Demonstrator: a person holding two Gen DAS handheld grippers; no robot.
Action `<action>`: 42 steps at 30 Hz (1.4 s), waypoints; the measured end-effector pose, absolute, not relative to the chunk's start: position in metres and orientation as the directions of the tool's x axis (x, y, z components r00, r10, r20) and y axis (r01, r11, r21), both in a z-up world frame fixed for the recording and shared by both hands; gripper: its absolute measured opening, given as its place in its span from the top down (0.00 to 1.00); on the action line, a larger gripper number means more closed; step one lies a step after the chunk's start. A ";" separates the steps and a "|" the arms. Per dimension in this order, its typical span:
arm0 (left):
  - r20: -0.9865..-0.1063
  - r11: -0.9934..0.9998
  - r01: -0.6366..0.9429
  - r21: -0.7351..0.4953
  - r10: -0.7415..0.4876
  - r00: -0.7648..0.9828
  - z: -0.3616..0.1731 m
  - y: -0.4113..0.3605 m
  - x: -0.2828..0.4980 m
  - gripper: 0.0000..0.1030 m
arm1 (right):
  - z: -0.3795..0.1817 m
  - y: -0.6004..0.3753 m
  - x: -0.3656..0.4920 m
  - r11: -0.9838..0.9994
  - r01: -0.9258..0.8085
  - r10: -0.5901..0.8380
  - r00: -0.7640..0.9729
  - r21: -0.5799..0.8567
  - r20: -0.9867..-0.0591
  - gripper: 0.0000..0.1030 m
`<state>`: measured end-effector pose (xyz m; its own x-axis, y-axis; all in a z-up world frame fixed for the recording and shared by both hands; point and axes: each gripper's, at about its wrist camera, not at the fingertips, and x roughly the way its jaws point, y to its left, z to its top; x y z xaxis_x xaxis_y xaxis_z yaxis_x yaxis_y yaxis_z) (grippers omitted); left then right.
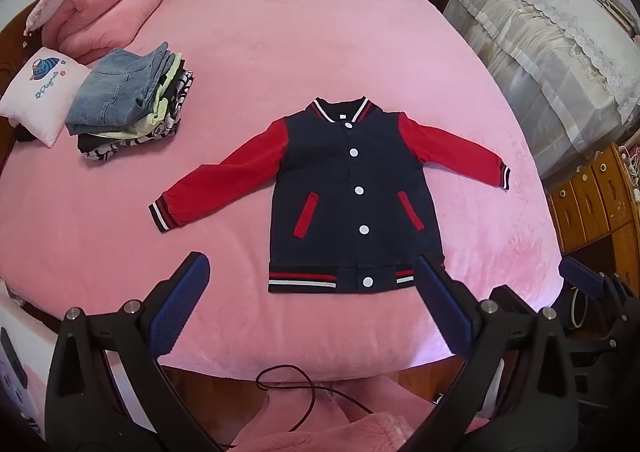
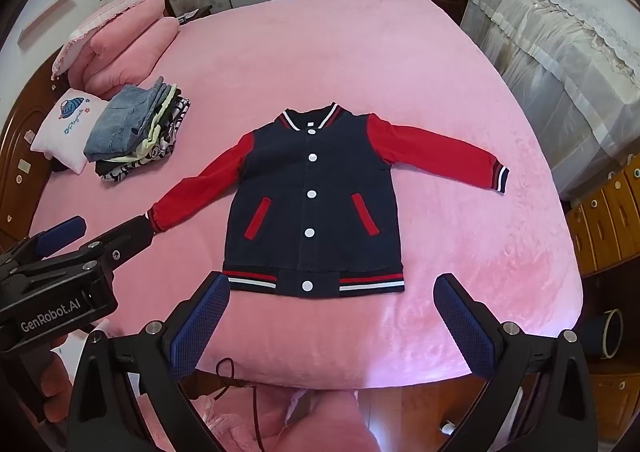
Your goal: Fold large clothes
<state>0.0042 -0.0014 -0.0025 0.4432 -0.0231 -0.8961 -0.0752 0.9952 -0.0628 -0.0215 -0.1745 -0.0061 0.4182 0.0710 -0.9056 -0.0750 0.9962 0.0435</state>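
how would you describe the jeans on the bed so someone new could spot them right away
Start at the pink bed and look to its far left, by the pillows. A small stack of folded clothes sits beside a white embroidered cushion. The jeans lie on top, the only faded blue denim there.

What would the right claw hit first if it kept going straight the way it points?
Probably the jacket, near its striped hem; the open right claw holds nothing, though depth is unclear.

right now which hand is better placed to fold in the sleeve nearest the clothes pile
Left. In the right wrist view the left gripper hangs open beside that sleeve, near its cuff; the right gripper sits near the jacket hem.
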 end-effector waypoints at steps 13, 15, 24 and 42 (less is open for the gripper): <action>-0.895 0.996 -0.066 -0.063 -0.027 0.445 -0.003 0.008 0.007 0.02 | -0.008 -0.174 -0.024 0.996 -0.076 0.069 0.417 0.041 -0.906 0.00; -0.896 0.995 -0.072 -0.063 -0.025 0.443 -0.004 0.001 0.004 0.02 | -0.008 -0.174 -0.024 0.996 -0.075 0.067 0.418 0.039 -0.906 0.00; -0.896 0.995 -0.074 -0.064 -0.024 0.444 -0.005 0.009 0.004 0.02 | -0.007 -0.176 -0.025 0.996 -0.079 0.072 0.413 0.043 -0.908 0.00; -0.895 0.995 -0.075 -0.061 -0.021 0.445 -0.005 0.007 0.003 0.02 | -0.008 -0.176 -0.020 0.995 -0.086 0.083 0.408 0.053 -0.909 0.00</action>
